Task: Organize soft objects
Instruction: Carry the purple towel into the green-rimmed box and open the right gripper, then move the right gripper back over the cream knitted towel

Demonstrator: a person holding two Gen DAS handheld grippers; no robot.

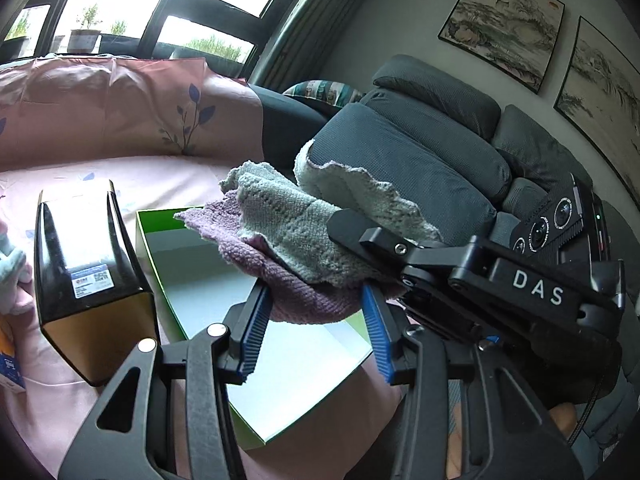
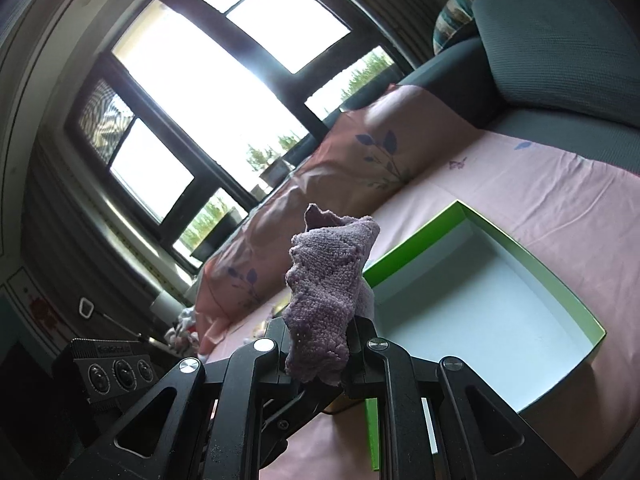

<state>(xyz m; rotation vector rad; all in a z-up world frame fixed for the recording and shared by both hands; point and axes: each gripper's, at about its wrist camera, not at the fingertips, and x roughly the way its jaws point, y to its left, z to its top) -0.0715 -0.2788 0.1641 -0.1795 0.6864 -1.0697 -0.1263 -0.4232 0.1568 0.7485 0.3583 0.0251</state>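
Note:
A bundle of knitted cloths hangs over an open green box [image 1: 148, 240] whose inside is white. It is a purple cloth [image 1: 304, 300] with a pale green cloth [image 1: 288, 216] lying on top. My left gripper [image 1: 316, 316] has its blue pads pressed on both sides of the purple cloth. My right gripper [image 1: 348, 236] reaches in from the right and is shut on the bundle's upper edge. In the right wrist view the purple cloth [image 2: 328, 280] sticks up from my shut right gripper [image 2: 316, 344], with the green box [image 2: 416, 248] lying beyond it on the right.
A black box with a gold end [image 1: 88, 264] stands left of the green box on the pink sheet [image 1: 120, 176]. A pink pillow [image 1: 120, 108] lies under the window. Grey sofa cushions [image 1: 400, 152] fill the right side. More small cloths [image 2: 184, 328] lie by the pillow's end.

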